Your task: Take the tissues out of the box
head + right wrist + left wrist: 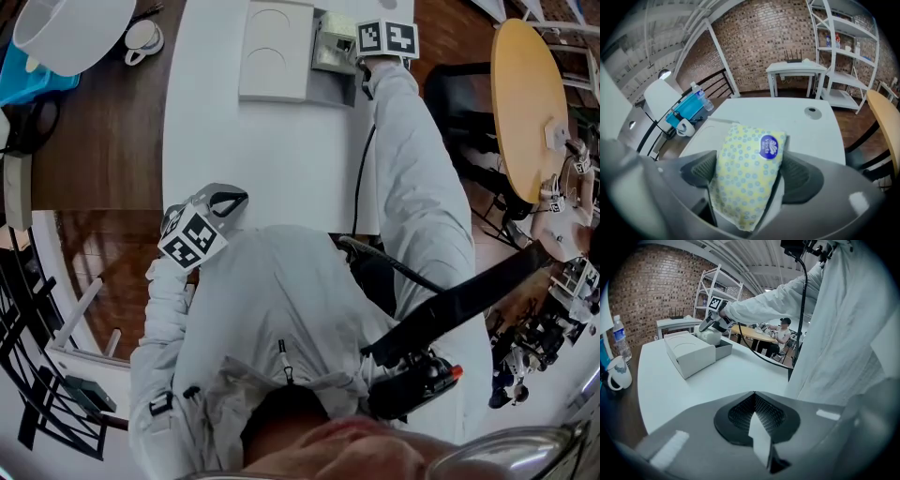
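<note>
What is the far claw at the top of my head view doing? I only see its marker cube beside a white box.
Observer: The right claw has a yellow dotted tissue pack standing between its jaws.
Visitor: Is it gripping it?
Observer: It looks so: both pads seem to touch the pack's sides.
Visitor: And the near claw?
Observer: The left claw has its jaws together, with nothing between them.

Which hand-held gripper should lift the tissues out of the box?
Right. The right hand-held gripper has the tissues between its jaws at the box; the left hand-held gripper is shut, back near the table's edge.
</note>
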A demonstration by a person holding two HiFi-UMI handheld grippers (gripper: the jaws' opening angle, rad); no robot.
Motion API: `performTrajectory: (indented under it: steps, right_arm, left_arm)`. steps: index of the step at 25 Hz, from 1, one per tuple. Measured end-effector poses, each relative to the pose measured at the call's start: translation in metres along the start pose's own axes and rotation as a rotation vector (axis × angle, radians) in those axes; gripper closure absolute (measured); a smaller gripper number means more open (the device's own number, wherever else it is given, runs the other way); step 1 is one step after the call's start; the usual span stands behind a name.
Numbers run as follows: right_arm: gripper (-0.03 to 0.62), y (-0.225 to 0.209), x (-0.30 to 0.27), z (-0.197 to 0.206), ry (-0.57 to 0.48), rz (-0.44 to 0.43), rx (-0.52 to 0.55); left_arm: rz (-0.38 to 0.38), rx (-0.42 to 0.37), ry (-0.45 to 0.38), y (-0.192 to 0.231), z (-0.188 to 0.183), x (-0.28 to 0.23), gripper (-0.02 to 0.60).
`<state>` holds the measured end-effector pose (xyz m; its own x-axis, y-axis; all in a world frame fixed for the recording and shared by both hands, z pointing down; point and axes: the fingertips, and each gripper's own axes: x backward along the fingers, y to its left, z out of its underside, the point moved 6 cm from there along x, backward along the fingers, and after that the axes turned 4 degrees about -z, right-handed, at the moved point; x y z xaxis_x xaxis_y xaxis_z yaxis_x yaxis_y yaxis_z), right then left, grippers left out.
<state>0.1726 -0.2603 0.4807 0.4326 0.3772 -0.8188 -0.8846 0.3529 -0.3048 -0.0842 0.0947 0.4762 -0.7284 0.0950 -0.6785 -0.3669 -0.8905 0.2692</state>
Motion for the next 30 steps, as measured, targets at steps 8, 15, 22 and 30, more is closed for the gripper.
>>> performTrajectory:
  steps: [8,15,22,30]
  right_arm:
    - [0.16,0.077,0.122,-0.012,-0.182,-0.192,0.239]
    - [0.16,0.144,0.169,0.117,-0.156,-0.268,0.329]
    - [0.159,0.15,0.1,0.222,0.073,-0.244,0.313]
    - [0.145,0.146,0.048,0.246,0.18,-0.209,0.382]
  left_arm:
    - [-0.008,-0.034,-0.004,-0.007,-0.001,0.005,0.569]
    - [-0.002,-0.047,0.002,-0.014,0.005,0.006,0.569]
    - [0.006,-0.045,0.018,-0.021,0.005,0.007,0.569]
    - [-0.005,-0.042,0.04,-0.029,0.015,0.008,0.569]
